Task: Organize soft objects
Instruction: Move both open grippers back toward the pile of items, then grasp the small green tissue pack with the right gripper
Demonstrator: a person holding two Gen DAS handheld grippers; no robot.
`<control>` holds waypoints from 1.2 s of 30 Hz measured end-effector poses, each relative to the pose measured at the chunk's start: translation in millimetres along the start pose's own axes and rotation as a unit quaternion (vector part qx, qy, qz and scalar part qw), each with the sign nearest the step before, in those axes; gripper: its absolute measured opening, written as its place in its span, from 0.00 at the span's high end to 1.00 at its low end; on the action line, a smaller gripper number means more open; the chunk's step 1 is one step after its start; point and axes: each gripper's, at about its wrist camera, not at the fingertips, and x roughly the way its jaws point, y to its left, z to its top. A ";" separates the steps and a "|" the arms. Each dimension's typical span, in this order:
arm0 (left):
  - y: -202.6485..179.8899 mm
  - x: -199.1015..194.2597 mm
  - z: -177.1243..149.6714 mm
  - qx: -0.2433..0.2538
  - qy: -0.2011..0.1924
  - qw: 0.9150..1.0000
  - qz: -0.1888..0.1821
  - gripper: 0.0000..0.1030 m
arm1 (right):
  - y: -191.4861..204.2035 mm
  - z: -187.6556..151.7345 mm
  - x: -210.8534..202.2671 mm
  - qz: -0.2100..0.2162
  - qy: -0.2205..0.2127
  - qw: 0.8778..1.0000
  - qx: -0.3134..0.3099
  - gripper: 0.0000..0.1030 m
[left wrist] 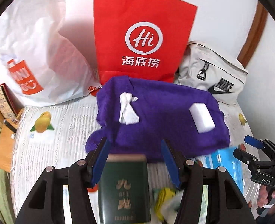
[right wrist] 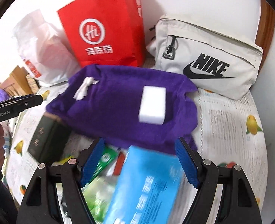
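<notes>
A purple cloth [left wrist: 165,102] [right wrist: 118,97] lies spread on the bed. On it rest a crumpled white cloth [left wrist: 127,110] [right wrist: 84,88] and a white sponge block [left wrist: 202,118] [right wrist: 152,105]. My left gripper [left wrist: 134,141] hovers over the cloth's near edge, jaws apart, touching nothing. A dark green box [left wrist: 123,186] [right wrist: 47,140] lies on the bed below it. My right gripper [right wrist: 139,141] is also open above the near edge, over a light blue box [right wrist: 146,186] [left wrist: 225,160]. Each gripper shows at the edge of the other's view, the right gripper [left wrist: 249,147] and the left gripper [right wrist: 31,100].
A red paper bag [left wrist: 141,37] [right wrist: 103,29] stands against the wall behind the cloth. A white plastic bag [left wrist: 34,56] is to its left and a beige Nike bag [right wrist: 208,56] to its right. The fruit-print sheet [left wrist: 53,140] covers the bed. Green packets [right wrist: 100,168] lie near the boxes.
</notes>
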 end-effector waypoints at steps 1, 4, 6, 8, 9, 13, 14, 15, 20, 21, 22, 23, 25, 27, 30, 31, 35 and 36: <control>-0.4 -4.7 -5.4 0.000 -0.002 1.000 0.000 0.46 | 2.2 -4.8 -4.4 0.002 -0.003 1.000 -0.002 0.24; -1.2 -23.9 -24.2 -0.002 -0.008 1.000 0.001 0.46 | 12.1 -23.3 -18.2 0.019 -0.012 1.000 -0.010 0.24; -0.9 -35.9 -38.2 -0.005 -0.012 1.000 0.004 0.46 | 21.2 -38.8 -27.5 0.027 -0.020 0.999 -0.019 0.24; -1.0 -42.9 -51.7 -0.011 -0.011 1.000 0.005 0.46 | 30.1 -53.0 -32.0 0.027 -0.023 0.999 -0.031 0.24; 0.3 -46.2 -59.5 -0.017 -0.010 1.000 0.006 0.46 | 33.0 -57.2 -32.7 0.029 -0.023 0.999 -0.035 0.24; 2.6 -56.1 -86.1 -0.031 -0.010 0.999 0.005 0.46 | 55.1 -85.9 -30.5 0.045 -0.024 0.996 -0.077 0.24; 2.8 -57.7 -92.7 -0.033 -0.010 0.999 0.005 0.46 | 59.1 -90.7 -29.1 0.041 -0.027 0.995 -0.085 0.24; 2.9 -58.7 -98.8 -0.033 -0.009 0.999 0.005 0.46 | 63.3 -95.6 -27.2 0.036 -0.028 0.995 -0.094 0.26; 3.1 -61.6 -130.3 -0.042 -0.006 0.999 0.003 0.46 | 77.6 -114.6 -15.2 0.026 -0.034 0.990 -0.135 0.31; 3.5 -60.9 -135.4 -0.045 -0.005 0.999 0.000 0.46 | 80.8 -117.8 -12.0 0.019 -0.035 0.988 -0.150 0.33; 3.8 -59.0 -141.4 -0.050 0.000 0.999 -0.002 0.46 | 82.9 -119.3 -10.1 0.012 -0.035 0.986 -0.160 0.36; 3.6 -56.9 -146.4 -0.055 0.006 0.998 -0.003 0.46 | 85.4 -120.6 -8.1 0.005 -0.037 0.985 -0.170 0.37; 1.8 -53.3 -154.5 -0.055 0.016 0.998 -0.004 0.46 | 90.0 -122.5 -3.7 -0.003 -0.043 0.982 -0.186 0.38; -0.8 -52.7 -161.3 -0.050 0.015 0.999 0.000 0.46 | 94.5 -124.4 2.8 -0.012 -0.038 0.979 -0.201 0.39; -3.1 -51.6 -169.1 -0.052 0.013 0.999 -0.003 0.46 | 100.5 -127.9 10.4 -0.026 -0.037 0.973 -0.224 0.39; -3.1 -51.6 -172.0 -0.053 0.012 0.998 -0.005 0.46 | 102.0 -129.1 11.7 -0.028 -0.038 0.972 -0.230 0.40; -0.4 -48.6 -183.1 -0.059 0.012 0.998 -0.017 0.46 | 101.0 -127.6 15.2 -0.018 -0.030 0.973 -0.226 0.71; 0.4 -47.5 -186.1 -0.058 0.013 0.998 -0.019 0.46 | 99.6 -126.5 14.9 -0.009 -0.025 0.976 -0.217 0.76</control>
